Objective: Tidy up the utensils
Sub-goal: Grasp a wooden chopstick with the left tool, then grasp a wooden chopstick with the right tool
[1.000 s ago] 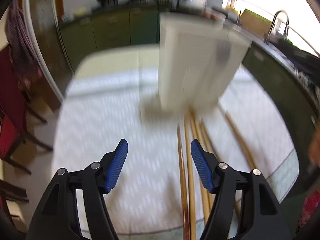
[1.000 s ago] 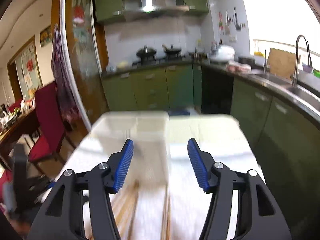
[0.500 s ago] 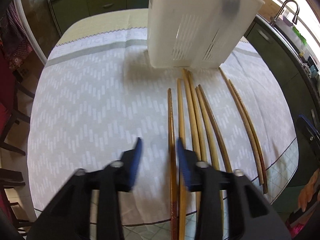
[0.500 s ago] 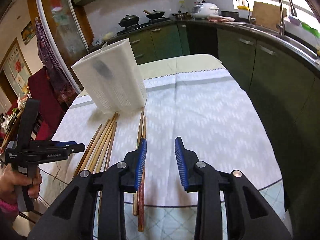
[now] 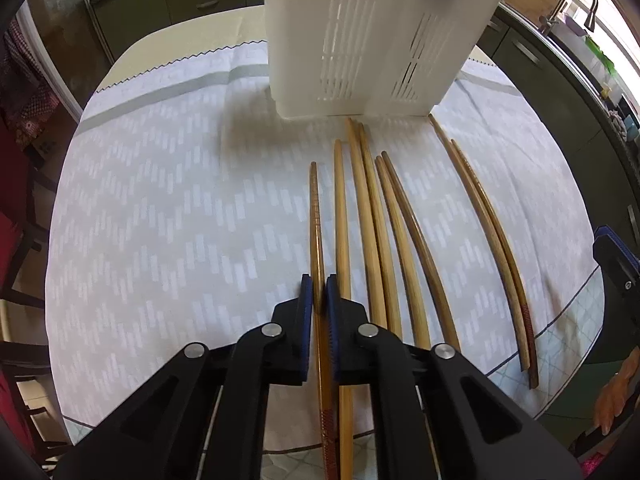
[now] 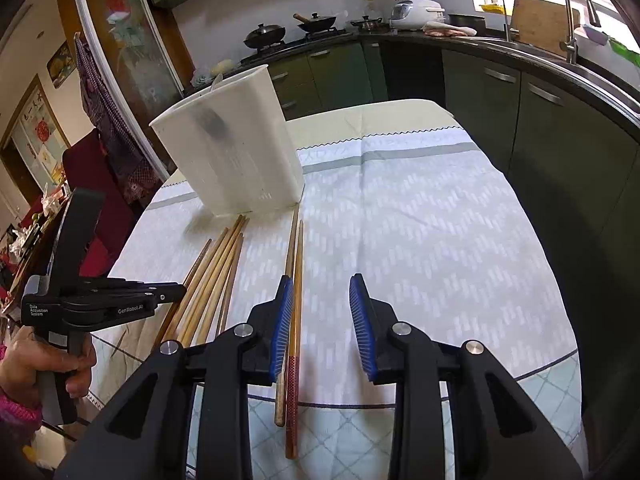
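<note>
Several wooden chopsticks lie side by side on the grey-white tablecloth [image 5: 160, 220], in front of a white slotted utensil holder [image 5: 380, 32]. My left gripper [image 5: 319, 294] points steeply down; its jaws are closing tight, shut on the leftmost dark chopstick [image 5: 315, 216], with a pale chopstick [image 5: 341, 220] just to its right. In the right wrist view the holder [image 6: 232, 152] stands at the back left. My right gripper [image 6: 322, 320] hangs open low over the cloth. A pair of chopsticks [image 6: 296, 264] runs just inside its left finger [image 6: 283, 320], not pinched. The left gripper [image 6: 180, 290] shows side-on over the other chopsticks [image 6: 216, 276].
The table's near edge [image 6: 400, 400] shows chequered cloth below the runner. Dark green kitchen cabinets [image 6: 540, 128] and a sink tap [image 6: 576, 12] run along the right. A red chair [image 6: 104, 208] stands left of the table. A person's hand [image 6: 44, 368] holds the left gripper.
Both grippers sank toward the table. The left jaws went from wide apart to shut around the leftmost chopstick. The right jaws narrowed and settled by the right-hand pair.
</note>
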A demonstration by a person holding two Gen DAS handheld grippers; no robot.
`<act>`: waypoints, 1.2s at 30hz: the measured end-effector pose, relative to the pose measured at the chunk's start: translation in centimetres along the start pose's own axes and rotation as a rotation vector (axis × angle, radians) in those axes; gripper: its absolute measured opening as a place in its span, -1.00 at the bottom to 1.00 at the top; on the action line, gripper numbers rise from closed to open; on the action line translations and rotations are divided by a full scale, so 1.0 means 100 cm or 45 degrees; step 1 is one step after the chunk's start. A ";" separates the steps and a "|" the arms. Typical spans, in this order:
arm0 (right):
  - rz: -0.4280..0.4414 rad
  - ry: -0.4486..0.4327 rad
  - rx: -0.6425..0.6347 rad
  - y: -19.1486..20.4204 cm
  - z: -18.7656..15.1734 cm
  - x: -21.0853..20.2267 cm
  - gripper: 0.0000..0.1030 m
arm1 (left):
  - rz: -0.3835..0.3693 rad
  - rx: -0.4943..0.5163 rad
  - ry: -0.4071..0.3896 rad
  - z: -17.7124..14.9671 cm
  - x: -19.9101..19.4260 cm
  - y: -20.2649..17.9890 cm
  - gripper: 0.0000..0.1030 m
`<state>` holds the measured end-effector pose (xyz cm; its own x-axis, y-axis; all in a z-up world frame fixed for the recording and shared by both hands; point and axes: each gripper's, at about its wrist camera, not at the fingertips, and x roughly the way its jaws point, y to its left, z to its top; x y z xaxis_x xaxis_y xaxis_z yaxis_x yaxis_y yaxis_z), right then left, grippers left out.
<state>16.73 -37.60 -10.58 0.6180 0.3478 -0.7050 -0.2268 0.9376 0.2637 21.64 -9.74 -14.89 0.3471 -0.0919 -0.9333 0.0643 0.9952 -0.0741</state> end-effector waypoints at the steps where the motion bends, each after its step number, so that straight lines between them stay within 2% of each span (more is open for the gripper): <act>1: 0.000 0.007 -0.006 0.000 0.000 0.001 -0.42 | 0.003 0.003 -0.003 0.000 0.000 -0.001 -0.86; 5: 0.026 0.070 -0.046 0.004 0.003 0.013 -0.42 | 0.027 0.035 -0.007 0.000 0.003 -0.004 -0.86; 11: 0.102 0.168 -0.117 0.005 0.008 0.036 -0.42 | 0.058 -0.014 -0.022 0.000 0.000 0.026 -0.86; 16: 0.043 0.212 -0.220 0.017 0.009 0.062 -0.42 | 0.093 0.026 -0.045 -0.002 0.001 0.021 -0.86; 27: -0.118 0.282 -0.311 0.032 0.018 0.102 -0.42 | 0.057 0.021 -0.046 -0.006 -0.003 0.027 -0.85; 32: -0.138 0.305 -0.322 0.034 0.018 0.106 -0.42 | 0.051 0.022 -0.049 -0.005 -0.003 0.030 -0.85; 36: -0.135 0.313 -0.340 0.038 0.017 0.111 -0.52 | 0.050 0.018 -0.048 -0.005 -0.003 0.030 -0.85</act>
<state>24.01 -30.14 -16.30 0.4567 0.2089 -0.8647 -0.3797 0.9248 0.0229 21.27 -6.71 -15.04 0.3844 -0.0542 -0.9216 0.0628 0.9975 -0.0325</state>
